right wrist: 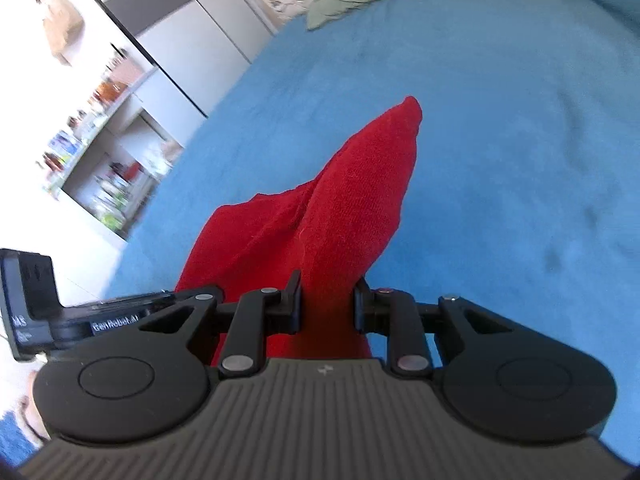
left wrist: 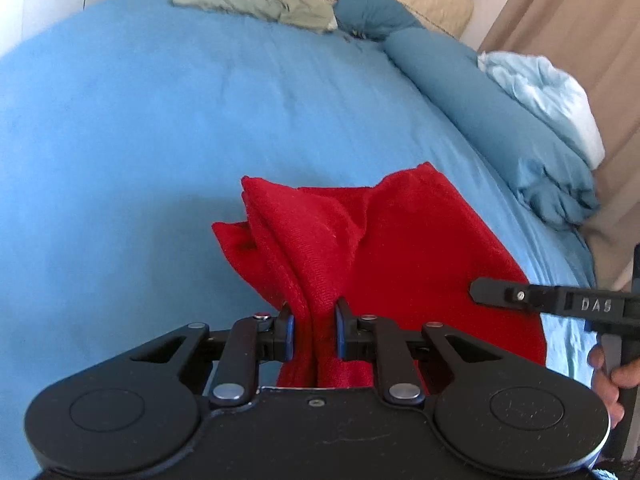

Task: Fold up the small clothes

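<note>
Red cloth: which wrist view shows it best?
Left wrist view. There the red cloth spreads wide over the blue bedspread, folds and far edge visible, clamped in the left hand-held gripper. The right wrist view shows only a bunched ridge rising from the right hand-held gripper.

A cloth (left wrist: 400,248) lies on the bed (left wrist: 160,140); pillows (left wrist: 480,112) line its right edge, a shelf (right wrist: 108,152) stands left
</note>
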Demonstrator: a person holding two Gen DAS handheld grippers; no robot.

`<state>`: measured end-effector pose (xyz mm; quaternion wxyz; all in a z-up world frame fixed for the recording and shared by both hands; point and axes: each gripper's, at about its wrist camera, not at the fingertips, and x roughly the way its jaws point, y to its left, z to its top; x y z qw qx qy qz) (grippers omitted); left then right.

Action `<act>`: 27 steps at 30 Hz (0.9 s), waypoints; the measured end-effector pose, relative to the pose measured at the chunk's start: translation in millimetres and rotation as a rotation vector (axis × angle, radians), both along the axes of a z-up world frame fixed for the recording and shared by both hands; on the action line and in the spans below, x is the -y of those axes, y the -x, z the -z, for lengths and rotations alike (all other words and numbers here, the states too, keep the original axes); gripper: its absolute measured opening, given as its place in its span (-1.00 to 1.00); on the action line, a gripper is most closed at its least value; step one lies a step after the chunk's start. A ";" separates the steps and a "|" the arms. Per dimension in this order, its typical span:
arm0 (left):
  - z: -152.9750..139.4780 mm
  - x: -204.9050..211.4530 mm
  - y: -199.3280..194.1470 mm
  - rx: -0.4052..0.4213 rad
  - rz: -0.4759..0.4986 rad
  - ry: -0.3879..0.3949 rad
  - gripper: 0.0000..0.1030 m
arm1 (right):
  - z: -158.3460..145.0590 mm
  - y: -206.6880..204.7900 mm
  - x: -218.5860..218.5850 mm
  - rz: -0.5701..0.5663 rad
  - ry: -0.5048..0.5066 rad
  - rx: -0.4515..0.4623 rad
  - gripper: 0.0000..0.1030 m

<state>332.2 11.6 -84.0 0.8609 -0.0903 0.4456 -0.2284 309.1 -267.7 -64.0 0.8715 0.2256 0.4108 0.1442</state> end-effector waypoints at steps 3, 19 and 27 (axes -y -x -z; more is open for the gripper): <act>20.5 16.5 14.8 -0.003 -0.014 -0.048 -0.60 | 30.7 21.2 18.0 0.043 0.007 -0.038 -0.25; 40.4 11.6 39.8 0.095 -0.105 -0.284 0.69 | 60.7 62.6 38.2 0.124 0.269 0.068 0.75; 46.5 1.6 45.2 0.077 -0.149 -0.243 0.68 | 71.6 59.9 38.9 0.137 0.259 0.074 0.80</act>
